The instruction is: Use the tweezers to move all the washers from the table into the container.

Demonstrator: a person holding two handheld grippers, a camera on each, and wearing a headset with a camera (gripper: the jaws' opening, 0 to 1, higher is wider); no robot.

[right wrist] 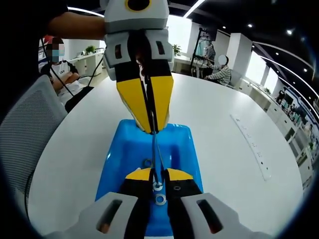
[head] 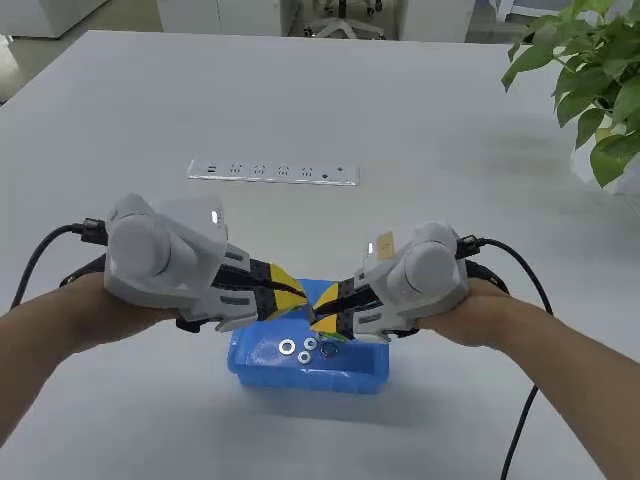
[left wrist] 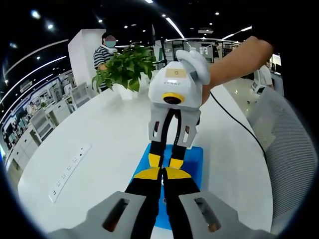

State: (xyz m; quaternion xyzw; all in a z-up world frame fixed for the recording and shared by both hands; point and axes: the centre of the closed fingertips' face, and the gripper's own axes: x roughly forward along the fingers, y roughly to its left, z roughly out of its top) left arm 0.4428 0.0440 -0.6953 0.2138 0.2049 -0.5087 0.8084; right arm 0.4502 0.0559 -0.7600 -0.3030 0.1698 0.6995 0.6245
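left gripper (head: 293,297) and right gripper (head: 322,318) meet tip to tip, each with jaws closed on the thin tweezers (right wrist: 154,149); the tweezers' own gap and load cannot be told. washers (head: 288,347) lie in the container (head: 260,370), at 6 o'clock from the tips, on the table (head: 400,120).

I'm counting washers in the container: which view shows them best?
Head view: the washers lie unobstructed in the blue container. The right gripper view catches some between jaws; the left gripper view's jaws cover them.
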